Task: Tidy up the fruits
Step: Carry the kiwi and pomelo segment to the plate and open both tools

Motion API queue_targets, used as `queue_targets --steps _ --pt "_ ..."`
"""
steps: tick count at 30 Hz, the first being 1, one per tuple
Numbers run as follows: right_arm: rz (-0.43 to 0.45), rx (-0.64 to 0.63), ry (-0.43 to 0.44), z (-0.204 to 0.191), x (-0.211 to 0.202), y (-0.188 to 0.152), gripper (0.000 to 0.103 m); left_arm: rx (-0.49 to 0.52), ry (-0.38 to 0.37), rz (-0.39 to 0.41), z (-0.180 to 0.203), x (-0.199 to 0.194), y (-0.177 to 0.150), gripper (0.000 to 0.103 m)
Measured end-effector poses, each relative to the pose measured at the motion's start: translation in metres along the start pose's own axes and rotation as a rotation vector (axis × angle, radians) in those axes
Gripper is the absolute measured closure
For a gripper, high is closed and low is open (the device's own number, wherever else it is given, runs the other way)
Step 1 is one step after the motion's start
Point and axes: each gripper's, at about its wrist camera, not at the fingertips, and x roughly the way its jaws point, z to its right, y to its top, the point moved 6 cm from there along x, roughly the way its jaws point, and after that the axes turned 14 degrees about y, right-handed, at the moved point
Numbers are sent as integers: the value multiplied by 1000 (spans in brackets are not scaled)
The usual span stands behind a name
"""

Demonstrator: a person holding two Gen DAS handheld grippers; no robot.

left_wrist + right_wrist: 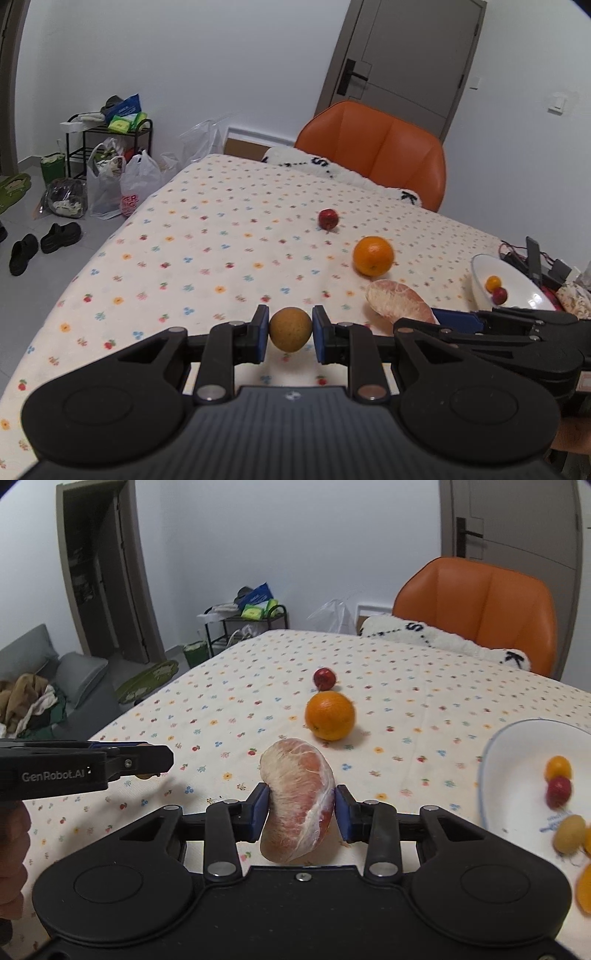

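Note:
My left gripper [290, 330] is shut on a small round yellow-brown fruit [290, 329], held just above the flowered tablecloth [207, 236]. My right gripper [301, 808] is shut on a peeled pink pomelo segment [297, 797], which also shows in the left wrist view [399, 304]. An orange [373, 256] [330, 715] and a small red fruit [328, 218] [324, 678] lie on the cloth farther ahead. A white bowl [517, 760] [480, 269] at the right holds several small fruits, yellow, red and orange.
An orange chair [376, 155] stands at the table's far side with a white fluffy cloth [332, 170] over the edge. Cables and a phone [533, 258] lie behind the bowl. Bags, a rack [107, 144] and shoes sit on the floor at left.

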Motion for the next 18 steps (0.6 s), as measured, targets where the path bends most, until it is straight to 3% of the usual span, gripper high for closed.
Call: queue_targets --steps 18 --pt "123 47 -94 22 -79 -5 67 59 -107 39 63 -21 3 80"
